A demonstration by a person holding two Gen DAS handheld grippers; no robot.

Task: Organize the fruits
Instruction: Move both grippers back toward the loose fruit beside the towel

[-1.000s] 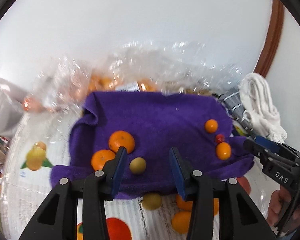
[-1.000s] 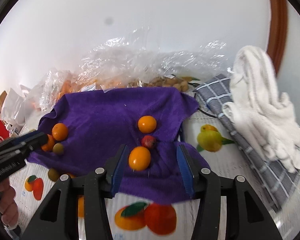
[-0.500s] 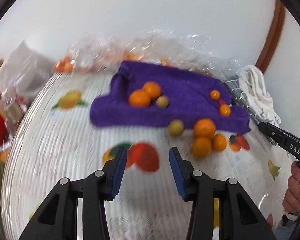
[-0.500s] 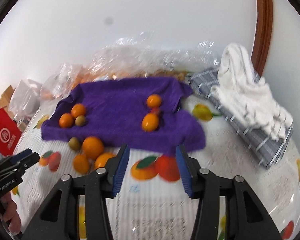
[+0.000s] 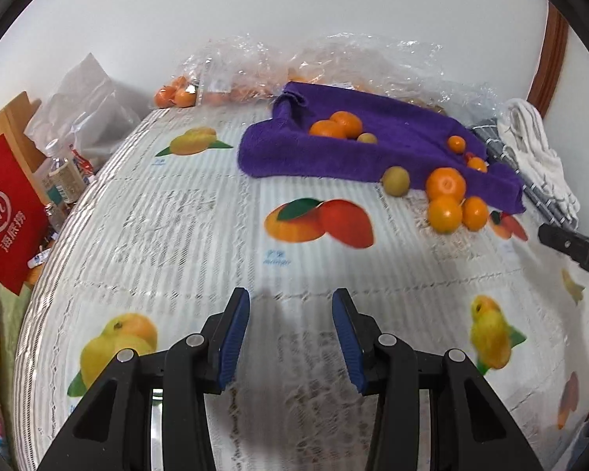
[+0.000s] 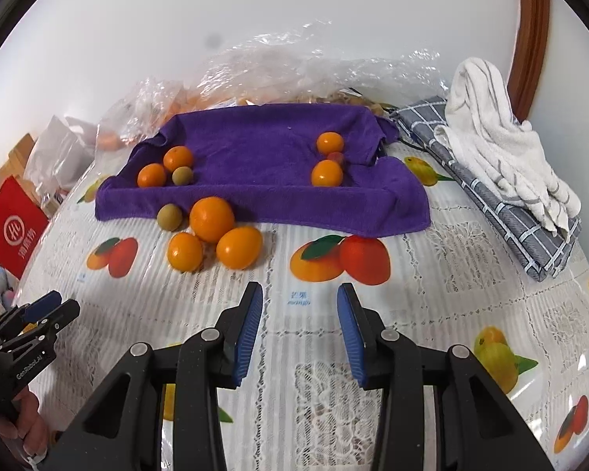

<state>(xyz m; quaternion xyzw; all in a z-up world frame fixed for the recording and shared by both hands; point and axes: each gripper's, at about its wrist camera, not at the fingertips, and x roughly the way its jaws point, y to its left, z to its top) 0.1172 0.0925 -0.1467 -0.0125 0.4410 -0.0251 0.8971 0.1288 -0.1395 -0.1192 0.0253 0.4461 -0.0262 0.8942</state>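
Note:
A purple towel (image 6: 263,157) lies at the back of the table and also shows in the left wrist view (image 5: 392,137). On its left side sit two oranges (image 6: 165,167) and a greenish fruit (image 6: 182,176). On its right side sit two small oranges (image 6: 327,172) and a small red fruit (image 6: 335,156). In front of the towel, on the tablecloth, lie three oranges (image 6: 212,219) and a greenish fruit (image 6: 169,216); this group also shows in the left wrist view (image 5: 445,196). My left gripper (image 5: 290,337) is open and empty. My right gripper (image 6: 299,327) is open and empty. Both are well back from the fruit.
Clear plastic bags (image 6: 278,74) with more fruit lie behind the towel. A white cloth (image 6: 498,141) on a grey checked cloth (image 6: 522,227) lies at the right. A red bag (image 5: 8,216) and bottles (image 5: 64,180) stand off the left edge. The tablecloth has printed fruit pictures.
Both grippers have pulled back and up from the towel, so the whole fruit spread and the front tablecloth now show. Both stay open and empty.

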